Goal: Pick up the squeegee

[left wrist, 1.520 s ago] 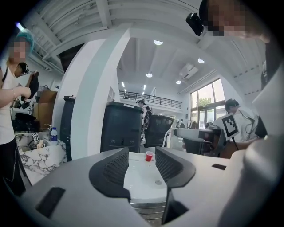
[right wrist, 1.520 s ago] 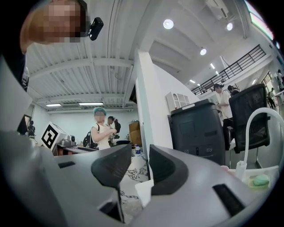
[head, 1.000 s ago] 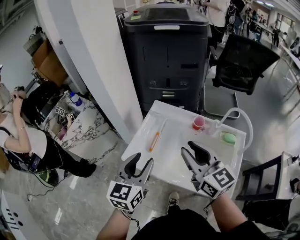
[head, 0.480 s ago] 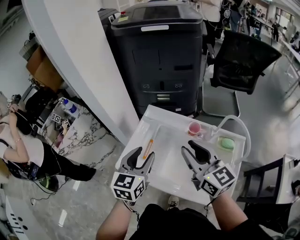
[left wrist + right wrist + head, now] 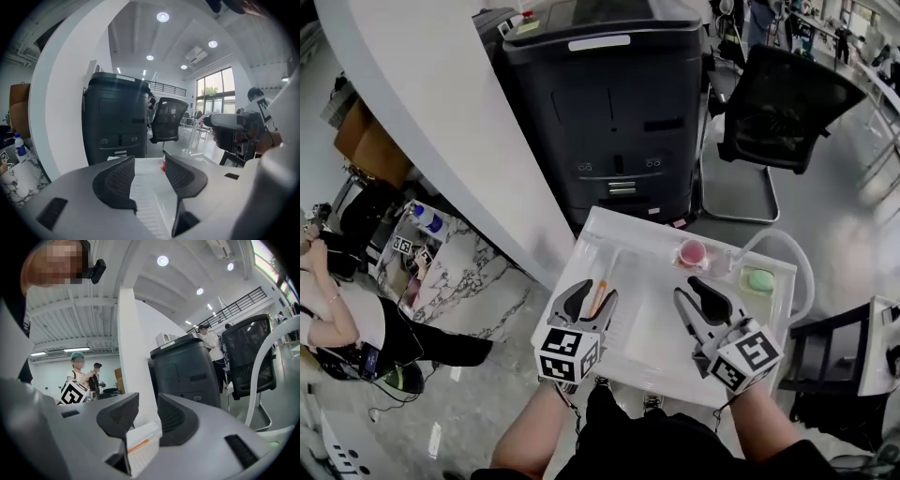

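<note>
Left gripper [image 5: 595, 290] hovers with its jaws spread wide and nothing pinched; its own view shows only the white sink [image 5: 658, 323] between the pads. The squeegee [image 5: 598, 302], orange-handled, lies flat in that sink just beneath the left jaw tips, and no pad presses on it. Over to the right, the person's right gripper [image 5: 685, 287] hangs with jaws apart, empty too. A pink cup [image 5: 693, 253] stands just beyond its tips.

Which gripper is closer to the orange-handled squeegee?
The left gripper: its open jaws sit right over the orange-handled squeegee, while the right gripper is farther right.
</note>
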Available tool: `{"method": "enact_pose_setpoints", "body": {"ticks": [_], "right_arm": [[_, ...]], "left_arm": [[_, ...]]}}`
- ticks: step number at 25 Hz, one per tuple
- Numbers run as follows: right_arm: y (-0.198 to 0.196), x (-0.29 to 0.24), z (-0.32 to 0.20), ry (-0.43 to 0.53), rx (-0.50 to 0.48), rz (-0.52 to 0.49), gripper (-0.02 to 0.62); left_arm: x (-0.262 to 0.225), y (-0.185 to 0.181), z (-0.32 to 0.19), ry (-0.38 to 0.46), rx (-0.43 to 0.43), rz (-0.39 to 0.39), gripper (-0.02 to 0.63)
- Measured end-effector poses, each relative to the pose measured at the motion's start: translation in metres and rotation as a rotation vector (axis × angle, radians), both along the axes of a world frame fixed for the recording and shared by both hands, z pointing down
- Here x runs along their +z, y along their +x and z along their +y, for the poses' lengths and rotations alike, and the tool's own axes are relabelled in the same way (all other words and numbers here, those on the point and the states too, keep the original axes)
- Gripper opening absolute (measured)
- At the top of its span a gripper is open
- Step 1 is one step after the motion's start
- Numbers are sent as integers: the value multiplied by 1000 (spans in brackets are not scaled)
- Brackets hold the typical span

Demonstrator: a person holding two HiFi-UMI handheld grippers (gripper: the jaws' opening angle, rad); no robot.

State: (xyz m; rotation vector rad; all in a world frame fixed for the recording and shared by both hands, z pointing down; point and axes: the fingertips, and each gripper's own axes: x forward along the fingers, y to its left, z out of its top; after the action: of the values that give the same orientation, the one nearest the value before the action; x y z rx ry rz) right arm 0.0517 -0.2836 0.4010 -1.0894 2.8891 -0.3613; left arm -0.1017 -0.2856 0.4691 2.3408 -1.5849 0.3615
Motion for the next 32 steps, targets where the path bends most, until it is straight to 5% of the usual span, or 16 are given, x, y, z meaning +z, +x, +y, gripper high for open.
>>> {"method": "enact_pose_setpoints", "body": {"ticks": [18, 32], "right_arm": [[0, 26, -36, -98, 292, 63, 138], [20, 60, -44, -172, 418, 103, 135]], "left_arm": [[108, -16, -76, -243, 208, -8, 232], [183, -15, -114, -380, 237, -22, 238]]}}
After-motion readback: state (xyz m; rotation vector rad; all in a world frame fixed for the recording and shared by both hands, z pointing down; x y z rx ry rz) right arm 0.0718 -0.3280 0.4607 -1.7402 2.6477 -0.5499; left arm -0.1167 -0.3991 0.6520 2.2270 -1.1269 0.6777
